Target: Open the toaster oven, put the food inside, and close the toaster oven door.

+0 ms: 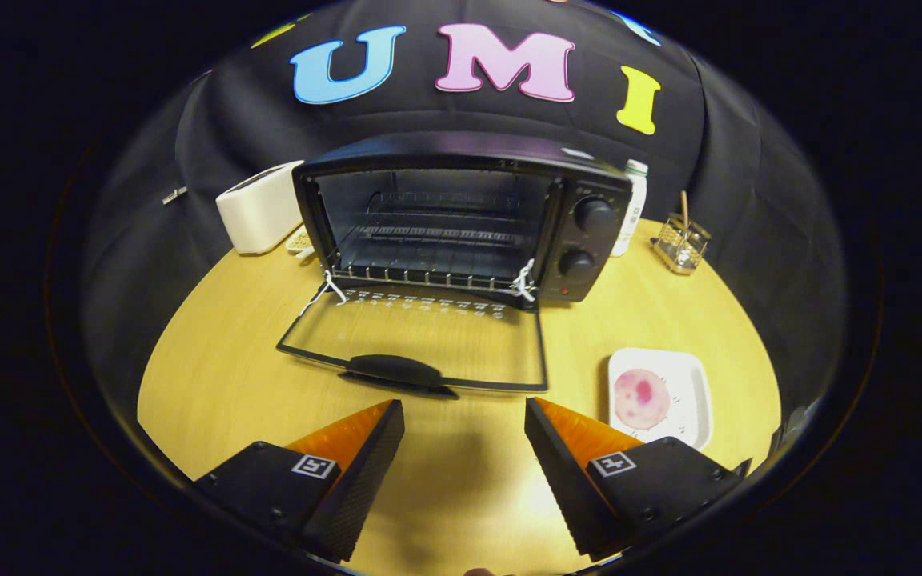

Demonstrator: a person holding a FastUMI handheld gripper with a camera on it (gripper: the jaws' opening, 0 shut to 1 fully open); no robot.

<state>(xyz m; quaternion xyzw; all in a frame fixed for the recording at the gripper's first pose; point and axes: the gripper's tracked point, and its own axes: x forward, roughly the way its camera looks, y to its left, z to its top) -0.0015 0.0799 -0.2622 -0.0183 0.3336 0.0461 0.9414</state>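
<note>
One step looks done: the toaster oven [461,216] is open. Its glass door [421,340] lies flat on the counter [221,368], just ahead of the tongs [465,424]. The door handle [397,372] is at about 12 o'clock from the finger tips, very near them.

The tongs are wide open and hold nothing. Both fingers hang over bare wood.

The food [641,398] is a round pink slice. It lies on a white plate [693,392], at about 2 o'clock from the tongs, just beside the right finger. So I think the step in hand is to get the food. The next move calls for a turn to the right, down to the plate, and a soft pinch on the thin slice. It may be hard to lift, since it lies so flat.

The counter is round and yellow wood. A white box [257,208] stands at 10 o'clock, left of the oven. A white bottle [633,204] stands just right of the oven. A small clear holder [681,240] stands farther right. Black cloth hangs behind it all.
</note>
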